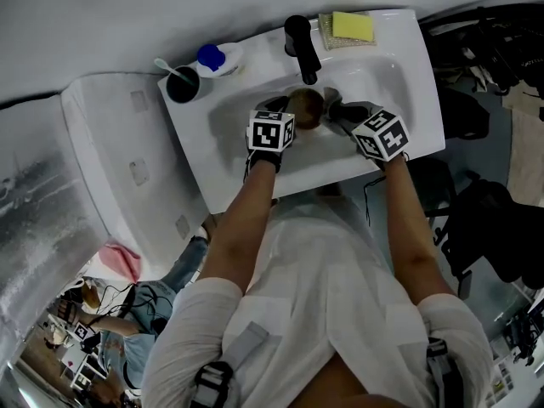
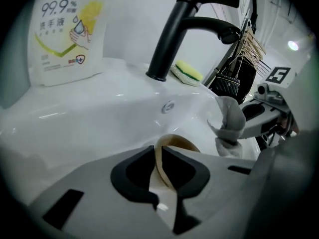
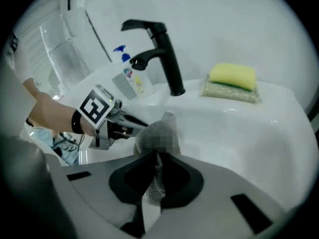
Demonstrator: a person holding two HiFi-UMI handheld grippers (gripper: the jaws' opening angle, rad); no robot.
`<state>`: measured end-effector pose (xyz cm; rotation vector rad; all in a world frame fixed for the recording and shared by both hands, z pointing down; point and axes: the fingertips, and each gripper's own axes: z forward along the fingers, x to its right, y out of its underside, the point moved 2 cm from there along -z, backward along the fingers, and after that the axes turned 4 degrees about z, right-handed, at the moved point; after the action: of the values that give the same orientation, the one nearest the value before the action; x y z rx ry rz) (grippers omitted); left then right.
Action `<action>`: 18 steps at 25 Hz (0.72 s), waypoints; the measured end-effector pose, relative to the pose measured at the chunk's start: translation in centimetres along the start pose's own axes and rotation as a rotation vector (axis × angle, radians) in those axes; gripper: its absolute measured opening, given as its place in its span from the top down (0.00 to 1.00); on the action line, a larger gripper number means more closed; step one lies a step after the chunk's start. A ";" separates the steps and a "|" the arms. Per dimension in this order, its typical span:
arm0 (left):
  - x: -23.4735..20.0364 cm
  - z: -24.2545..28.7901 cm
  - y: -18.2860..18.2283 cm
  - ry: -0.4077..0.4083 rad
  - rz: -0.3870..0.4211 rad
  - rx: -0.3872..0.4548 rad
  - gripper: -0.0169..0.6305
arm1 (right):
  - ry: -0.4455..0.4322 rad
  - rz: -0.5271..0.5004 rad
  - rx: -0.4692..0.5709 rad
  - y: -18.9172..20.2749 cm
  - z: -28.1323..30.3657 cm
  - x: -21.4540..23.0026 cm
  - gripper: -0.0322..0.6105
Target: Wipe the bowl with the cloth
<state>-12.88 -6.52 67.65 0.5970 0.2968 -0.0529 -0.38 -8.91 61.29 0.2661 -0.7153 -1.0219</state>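
In the head view a brown bowl (image 1: 306,107) hangs over the basin of the white sink (image 1: 406,75), between my two grippers. My left gripper (image 1: 280,113) is shut on the bowl's rim; in the left gripper view the tan rim (image 2: 175,142) runs between its jaws (image 2: 160,156). My right gripper (image 1: 342,114) is shut on a grey cloth (image 3: 158,133), which bunches up just past its jaws (image 3: 153,161). In the left gripper view the cloth (image 2: 230,121) hangs to the right of the bowl, close to it but apart from it. The bowl's inside is hidden.
A black faucet (image 1: 302,48) stands at the back of the sink. A yellow sponge (image 1: 351,25) lies at the back right, a soap bottle (image 1: 218,58) and a black cup (image 1: 182,84) at the back left. Left of the sink stands a white appliance (image 1: 119,151).
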 end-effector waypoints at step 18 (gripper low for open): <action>0.9 -9.9 -4.5 0.057 0.052 0.225 0.76 | 0.249 0.091 0.532 -4.4 -9.7 -0.7 0.89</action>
<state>-15.18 -4.64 57.16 0.8304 0.3333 -0.0196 2.72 -11.73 51.52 0.8000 -0.7539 -0.6811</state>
